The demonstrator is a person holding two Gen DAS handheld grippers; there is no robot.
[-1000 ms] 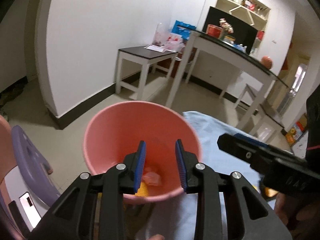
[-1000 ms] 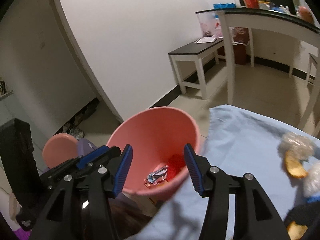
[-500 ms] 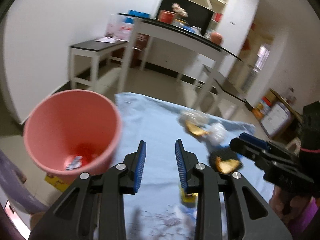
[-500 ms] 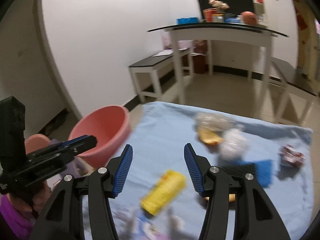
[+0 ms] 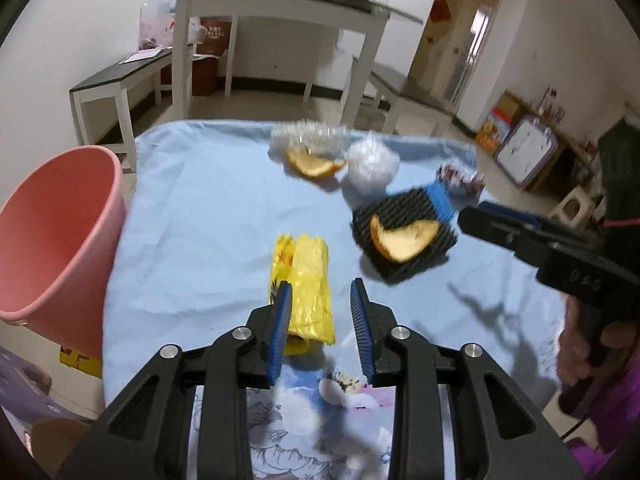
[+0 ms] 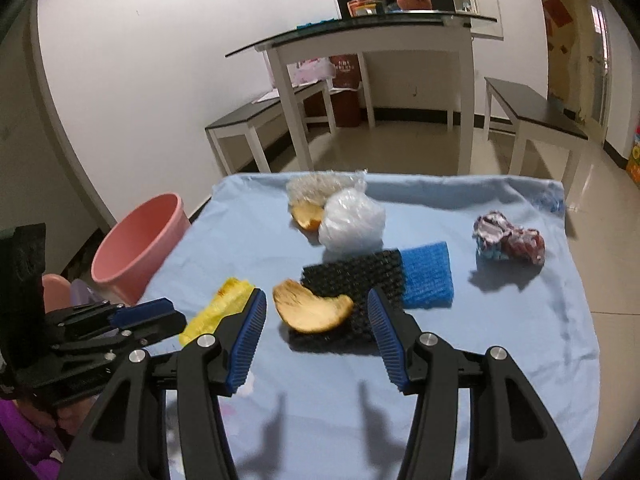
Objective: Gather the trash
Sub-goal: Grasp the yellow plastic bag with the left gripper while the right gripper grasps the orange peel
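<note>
Since the earlier frames both of my grippers have swung away from over the pink bucket (image 5: 56, 236) and now look down on the blue cloth (image 5: 208, 216) of the table. My left gripper (image 5: 320, 316) stands with its jaws partly apart and nothing pressed between them; the yellow wrapper (image 5: 306, 280) lies on the cloth just ahead of them, under the left finger, and I cannot tell whether that finger touches it. My right gripper (image 6: 316, 322) is parted wider and grips nothing; directly ahead between its fingers lies an orange peel (image 6: 312, 308) resting on the near edge of a black mesh pad (image 6: 356, 276). A blue mesh pad (image 6: 426, 276) lies against the black one on its right. Beyond these sit a white crumpled plastic ball (image 6: 352, 226), a second peel (image 6: 306, 216) and a clear crumpled wrap (image 6: 320, 186), all close together. Well off to the right of the right gripper lies a crumpled red and white packet (image 6: 508, 242). The bucket stands off the cloth's left edge, left of both grippers. In the right view the left gripper shows low at the left, held by a hand with a purple sleeve (image 6: 24, 440).
</note>
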